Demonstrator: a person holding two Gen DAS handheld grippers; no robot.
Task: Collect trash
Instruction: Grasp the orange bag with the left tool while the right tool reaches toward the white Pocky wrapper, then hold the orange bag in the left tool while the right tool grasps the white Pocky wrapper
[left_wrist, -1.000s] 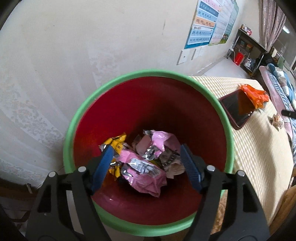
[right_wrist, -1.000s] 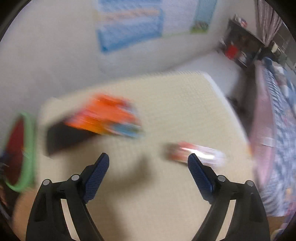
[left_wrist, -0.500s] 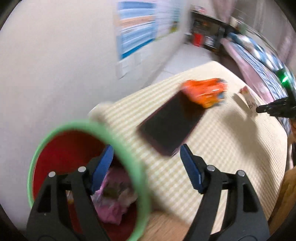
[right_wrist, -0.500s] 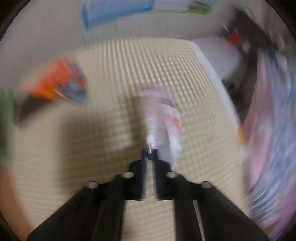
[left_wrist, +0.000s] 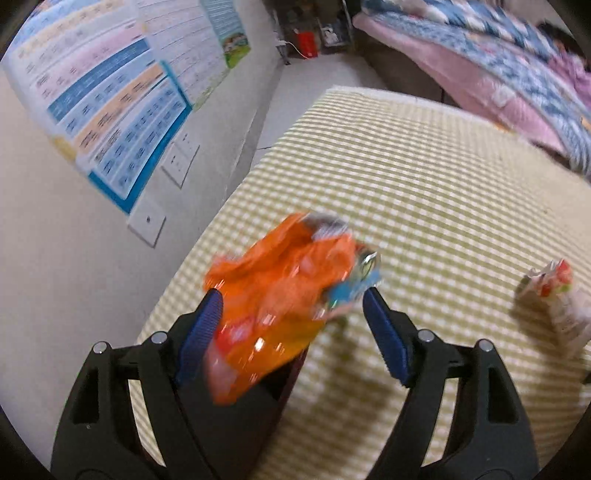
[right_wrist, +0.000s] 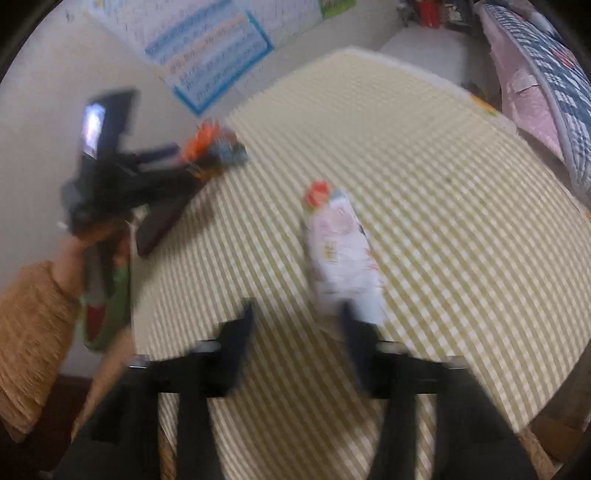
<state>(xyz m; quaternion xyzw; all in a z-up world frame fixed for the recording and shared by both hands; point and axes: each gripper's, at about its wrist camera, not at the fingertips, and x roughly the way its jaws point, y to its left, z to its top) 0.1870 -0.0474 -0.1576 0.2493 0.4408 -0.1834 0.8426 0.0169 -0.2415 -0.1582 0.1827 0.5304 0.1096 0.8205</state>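
A crumpled orange snack wrapper (left_wrist: 284, 295) lies on the checked tablecloth (left_wrist: 424, 192), partly on a dark phone (left_wrist: 266, 398). My left gripper (left_wrist: 291, 332) is open, its blue pads on either side of the wrapper's near part. A white and pink wrapper (right_wrist: 340, 251) lies mid-table; it also shows in the left wrist view (left_wrist: 554, 295). My right gripper (right_wrist: 295, 336) is open just behind it, the right finger touching its near end. In the right wrist view the left gripper (right_wrist: 122, 184) reaches the orange wrapper (right_wrist: 210, 147).
The red bin with a green rim (right_wrist: 107, 310) stands at the table's left edge. A wall with posters (left_wrist: 110, 92) runs along the left. A bed with a pink and blue quilt (left_wrist: 498, 66) is beyond the table.
My left gripper swung from over the bin across the table to the orange wrapper. My right gripper was shut at the white wrapper half a second ago and is now open.
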